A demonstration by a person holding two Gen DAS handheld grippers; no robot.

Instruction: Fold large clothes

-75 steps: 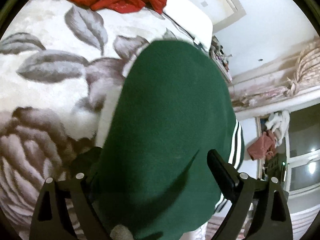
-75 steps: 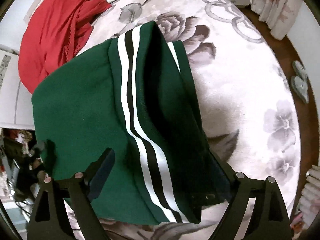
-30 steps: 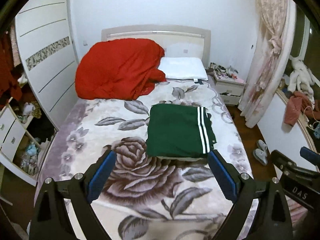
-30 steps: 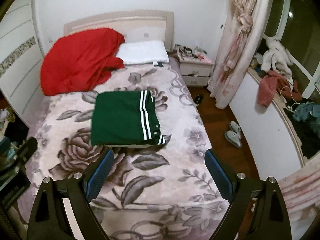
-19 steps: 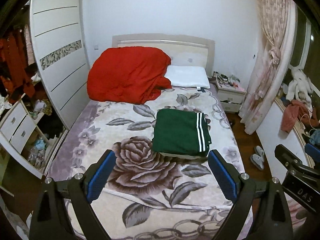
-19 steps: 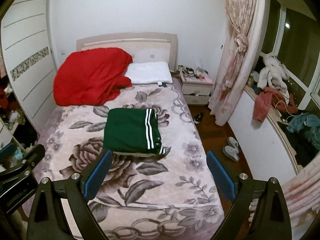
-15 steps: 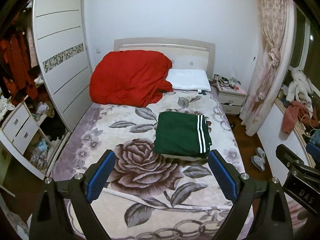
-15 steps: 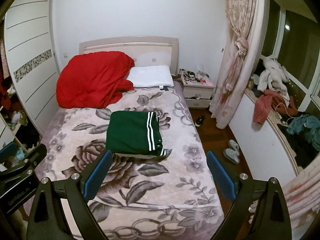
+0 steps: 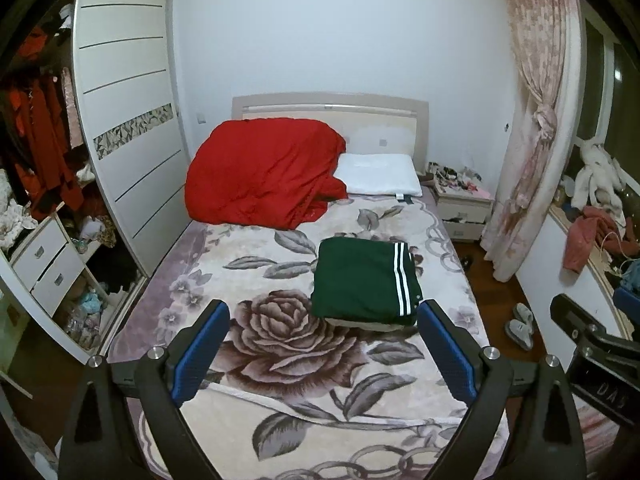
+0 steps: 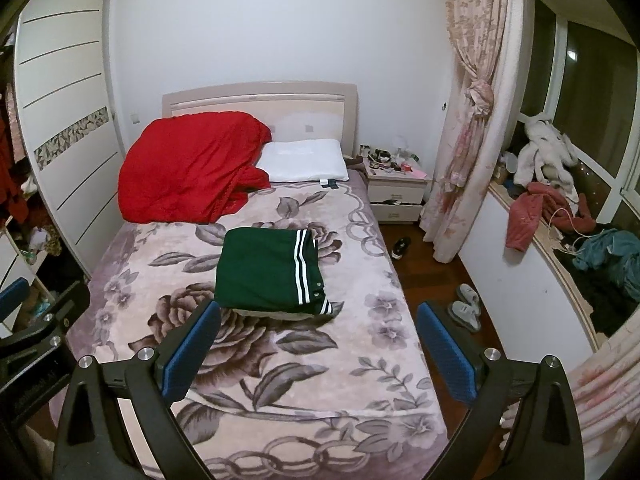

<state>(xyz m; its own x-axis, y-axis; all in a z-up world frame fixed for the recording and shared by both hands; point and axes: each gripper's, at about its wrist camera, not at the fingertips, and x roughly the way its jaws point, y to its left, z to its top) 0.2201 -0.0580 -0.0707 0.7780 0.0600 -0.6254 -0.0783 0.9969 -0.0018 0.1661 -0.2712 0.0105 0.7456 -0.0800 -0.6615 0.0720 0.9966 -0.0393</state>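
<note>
Bedroom with a floral-blanketed bed (image 9: pixel 280 400) filling the floor between wardrobe (image 9: pixel 128 140) and curtain (image 9: pixel 532 140): a green garment (image 9: pixel 360 284) with white stripes lies folded in a neat rectangle right of the bed's middle, well clear of the red quilt (image 9: pixel 260 172) and pillow (image 9: pixel 380 180) at the headboard. Left gripper (image 9: pixel 322 344) and right gripper (image 10: pixel 318 344) both hang back from the foot of the bed, fingers spread wide, nothing between them. The garment looks thick, soft and fairly heavy for cloth, likely to sag and slip open if lifted by one layer; any further handling probably calls for pinching through all layers at the near corners (image 10: pixel 320 308), both sides at once.
</note>
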